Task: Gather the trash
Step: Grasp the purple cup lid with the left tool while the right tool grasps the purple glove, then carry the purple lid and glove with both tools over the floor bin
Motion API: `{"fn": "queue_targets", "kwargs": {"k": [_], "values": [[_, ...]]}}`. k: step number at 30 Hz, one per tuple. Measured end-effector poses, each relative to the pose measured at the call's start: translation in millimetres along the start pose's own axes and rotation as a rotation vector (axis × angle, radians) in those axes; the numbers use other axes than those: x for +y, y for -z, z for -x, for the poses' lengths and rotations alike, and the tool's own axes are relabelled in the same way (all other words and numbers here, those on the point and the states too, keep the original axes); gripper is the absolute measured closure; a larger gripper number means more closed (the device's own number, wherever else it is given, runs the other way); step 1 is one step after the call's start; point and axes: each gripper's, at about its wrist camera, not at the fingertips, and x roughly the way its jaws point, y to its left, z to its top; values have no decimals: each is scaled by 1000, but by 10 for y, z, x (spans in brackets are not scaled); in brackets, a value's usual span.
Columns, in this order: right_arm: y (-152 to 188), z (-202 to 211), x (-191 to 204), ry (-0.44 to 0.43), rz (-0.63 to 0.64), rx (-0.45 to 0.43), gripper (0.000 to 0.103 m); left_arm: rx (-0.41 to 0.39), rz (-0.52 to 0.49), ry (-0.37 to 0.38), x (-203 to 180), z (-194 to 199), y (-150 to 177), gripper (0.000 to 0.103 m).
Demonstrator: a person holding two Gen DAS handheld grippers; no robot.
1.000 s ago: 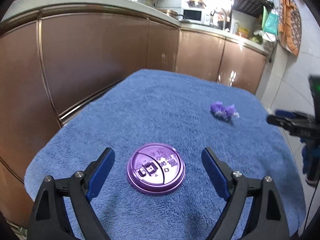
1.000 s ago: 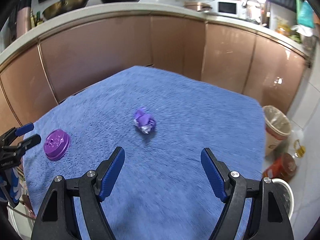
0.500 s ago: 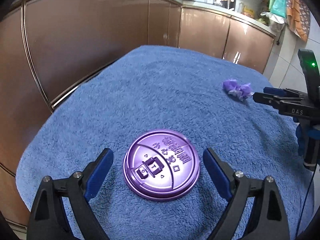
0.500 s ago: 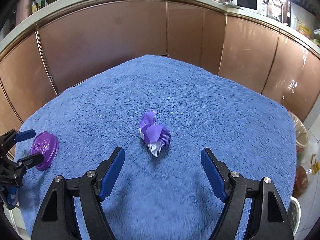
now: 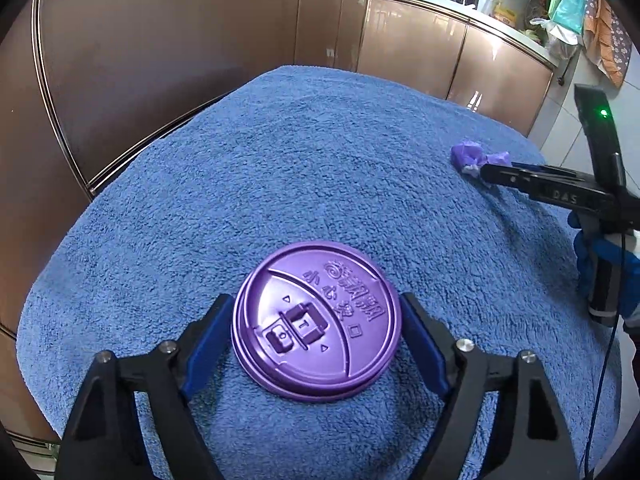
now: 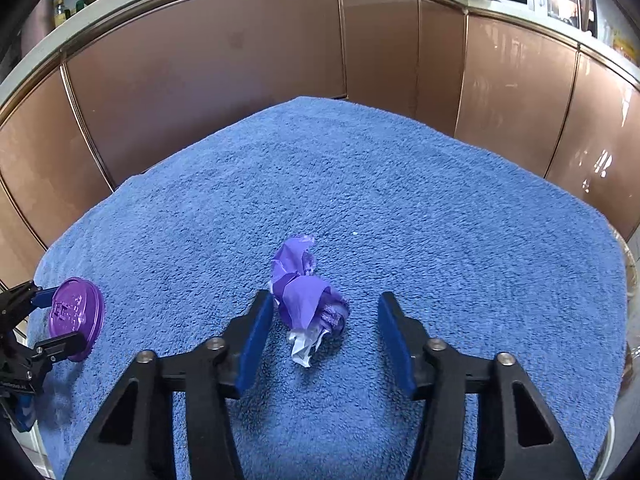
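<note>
Purple lid (image 5: 316, 324) sits between the closing left hand-held gripper (image 5: 316, 320) pads, both touching its rim.

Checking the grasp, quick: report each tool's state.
Left tool: just closing, now closed on the purple lid.
Right tool: just closing, open around the crumpled wrapper.

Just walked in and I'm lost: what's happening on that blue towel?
A person is collecting trash with a gripper in each hand. The left gripper has just been closing around a purple cup lid lying on the towel; its pads sit at the lid's rim. The right gripper has just been closing on a crumpled purple wrapper, which lies between the jaws with a gap on its right side. Neither piece looks lifted.
</note>
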Motion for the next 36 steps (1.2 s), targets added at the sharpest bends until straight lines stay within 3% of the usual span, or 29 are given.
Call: {"fn": "queue_targets", "kwargs": {"k": [10,17,26,30,36], "values": [[51,147,71,-9,5,-28,67,-21,-32,-6,-73,55,21,26],[234,662,37,7,-15,-71,67,-50,10,1,6,206,8,26],[474,1452,-186,47,-84,-177,67,-149,38,4,110,781,-338,26],[637,1787,-393,91,-134,-216,67,-179,-28,20,-155,939,-489,26],[1028,2324,-910,210,-236,-251,67,-180,-148,156,-978,925,-712,26]]}}
